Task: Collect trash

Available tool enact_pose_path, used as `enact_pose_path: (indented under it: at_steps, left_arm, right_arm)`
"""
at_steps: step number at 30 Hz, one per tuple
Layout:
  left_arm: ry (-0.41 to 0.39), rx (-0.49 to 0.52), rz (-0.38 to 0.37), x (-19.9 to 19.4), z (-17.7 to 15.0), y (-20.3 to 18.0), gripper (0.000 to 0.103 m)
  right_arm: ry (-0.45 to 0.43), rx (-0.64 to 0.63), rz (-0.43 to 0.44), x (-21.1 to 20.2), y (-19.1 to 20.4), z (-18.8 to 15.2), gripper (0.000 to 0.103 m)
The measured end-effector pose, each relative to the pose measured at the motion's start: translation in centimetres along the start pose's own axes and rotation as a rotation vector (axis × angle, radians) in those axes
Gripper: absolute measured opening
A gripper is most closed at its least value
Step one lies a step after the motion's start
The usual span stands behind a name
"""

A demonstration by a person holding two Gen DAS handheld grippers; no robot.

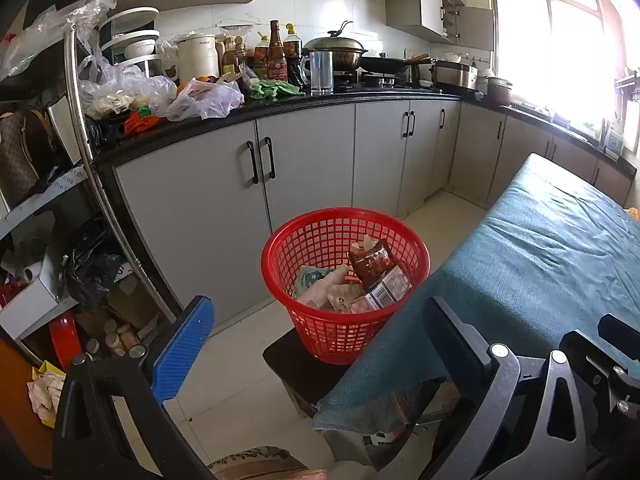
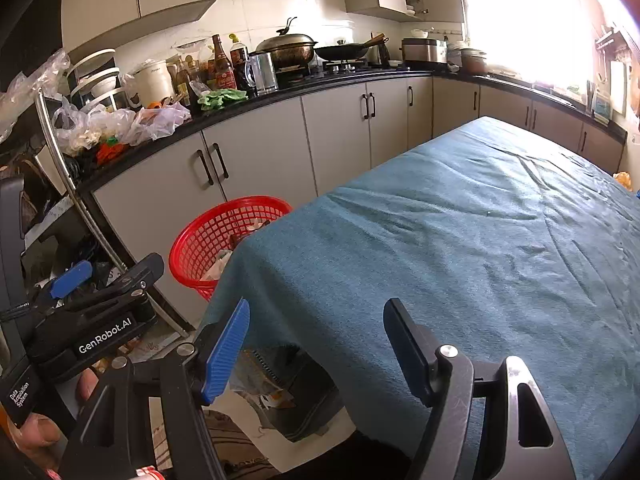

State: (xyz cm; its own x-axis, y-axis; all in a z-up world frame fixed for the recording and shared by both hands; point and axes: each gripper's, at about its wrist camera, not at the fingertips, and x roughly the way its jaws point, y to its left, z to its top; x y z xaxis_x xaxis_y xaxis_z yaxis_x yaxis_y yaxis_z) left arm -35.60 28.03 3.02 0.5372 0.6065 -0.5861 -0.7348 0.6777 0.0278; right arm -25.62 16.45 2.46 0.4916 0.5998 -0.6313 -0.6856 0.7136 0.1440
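A red plastic basket (image 1: 320,320) stands on a dark stool beside the table and holds several wrappers and packets, among them a brown sauce pouch (image 1: 370,264). My left gripper (image 1: 316,344) is open and empty, hovering near the basket's near side. The basket also shows in the right wrist view (image 2: 208,240), partly hidden by the table's teal cloth (image 2: 480,240). My right gripper (image 2: 316,344) is open and empty over the near corner of the table. The left gripper (image 2: 88,296) appears at the left of that view.
A black kitchen counter (image 1: 280,108) with grey cabinets runs along the back, crowded with plastic bags, bottles, a kettle and pots. A cluttered metal shelf (image 1: 80,160) stands at the left. Crumpled paper (image 1: 44,392) lies on the floor at lower left.
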Motion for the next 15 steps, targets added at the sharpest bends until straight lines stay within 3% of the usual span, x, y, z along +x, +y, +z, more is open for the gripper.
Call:
enact_pose_path:
  at_steps: [15]
  left_arm:
    - [0.014,0.003,-0.009,0.33,-0.39,-0.13,0.103]
  right_arm:
    - [0.006,0.004,-0.002,0.2,0.19,-0.02,0.074]
